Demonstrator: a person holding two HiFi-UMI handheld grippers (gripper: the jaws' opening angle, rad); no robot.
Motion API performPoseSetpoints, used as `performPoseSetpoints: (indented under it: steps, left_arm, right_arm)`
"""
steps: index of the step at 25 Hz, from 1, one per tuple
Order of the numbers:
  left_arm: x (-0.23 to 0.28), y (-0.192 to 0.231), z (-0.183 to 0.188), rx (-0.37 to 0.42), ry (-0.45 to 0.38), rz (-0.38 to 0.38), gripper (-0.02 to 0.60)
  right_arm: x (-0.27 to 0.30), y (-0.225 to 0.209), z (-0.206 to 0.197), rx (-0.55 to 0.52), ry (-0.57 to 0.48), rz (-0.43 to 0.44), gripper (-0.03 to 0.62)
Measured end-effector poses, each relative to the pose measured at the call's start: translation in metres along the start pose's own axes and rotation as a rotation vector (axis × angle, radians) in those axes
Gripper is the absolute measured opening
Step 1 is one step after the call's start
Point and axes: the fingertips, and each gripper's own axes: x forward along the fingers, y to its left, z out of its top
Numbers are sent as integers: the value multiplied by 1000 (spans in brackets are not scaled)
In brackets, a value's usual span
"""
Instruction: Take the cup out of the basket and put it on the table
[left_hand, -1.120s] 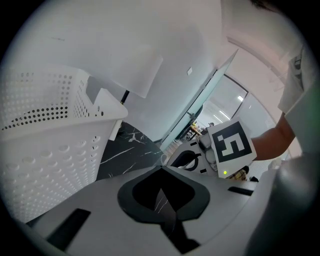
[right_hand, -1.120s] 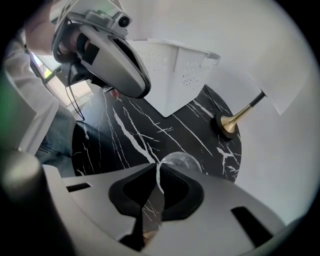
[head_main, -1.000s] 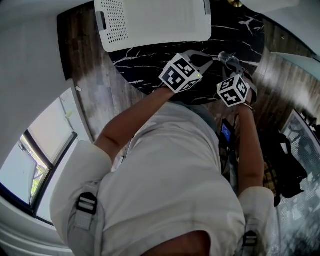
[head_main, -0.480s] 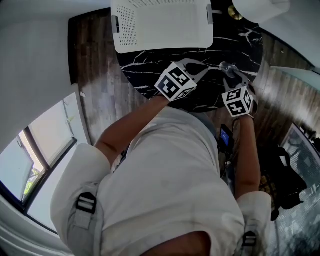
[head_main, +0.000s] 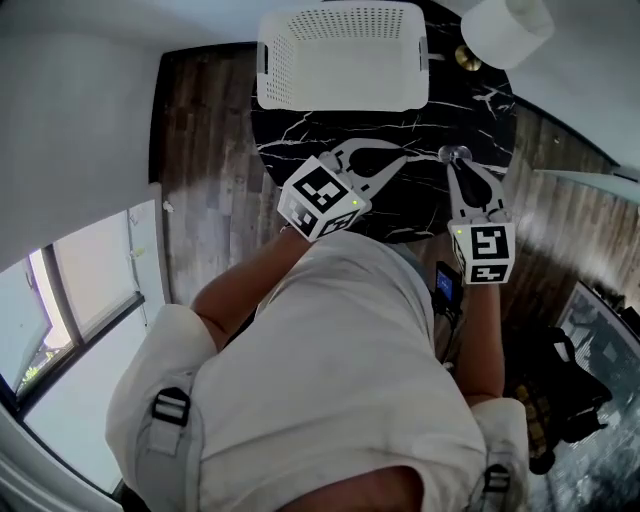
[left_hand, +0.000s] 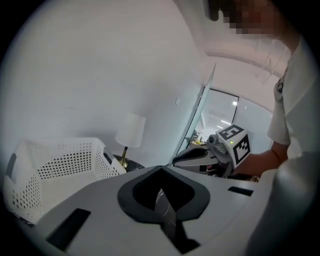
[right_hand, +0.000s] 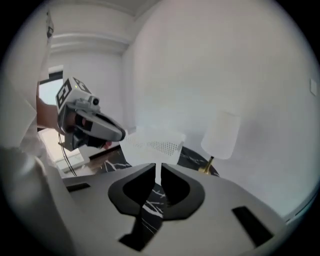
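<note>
The left claw (left_hand: 161, 168) is shut, empty; the right claw (right_hand: 158, 165) has just been narrowed to a slit, nothing gripped

Both arms stretch forward; the left gripper (head_main: 402, 157) has its jaws together, empty; the right gripper (head_main: 456, 156) has jaws just closing, slightly apart, empty.
</note>
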Motion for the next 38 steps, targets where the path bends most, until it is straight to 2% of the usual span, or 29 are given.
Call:
performPoseSetpoints:
  steps: [5, 10, 15, 20, 23, 25, 38]
  left_arm:
    - [-46, -24, 40, 16, -155, 15, 6]
    - [-94, -46, 67, 47, -316, 22, 6]
    - [-131, -64, 79, 85, -375, 46, 6]
    - [-156, -80, 83, 133, -443, 85, 6]
    - [-166, -87, 82, 134, -467, 98, 6]
    - [-171, -90, 81, 133, -473, 102, 6]
    - [-178, -85, 84, 142, -487, 125, 6]
  right_arm:
    - [-37, 40, 70, 39, -228, 38, 15]
    - [-64, 87, 120, 23, -373, 105, 11]
    - [-89, 132, 167, 31, -517, 119, 9]
    - [-108, 161, 179, 45, -575, 106, 8]
    - [-113, 172, 173, -6, -571, 119, 6]
    - [-113, 177, 172, -31, -568, 134, 6]
    - [-109, 178, 174, -21, -552, 136, 8]
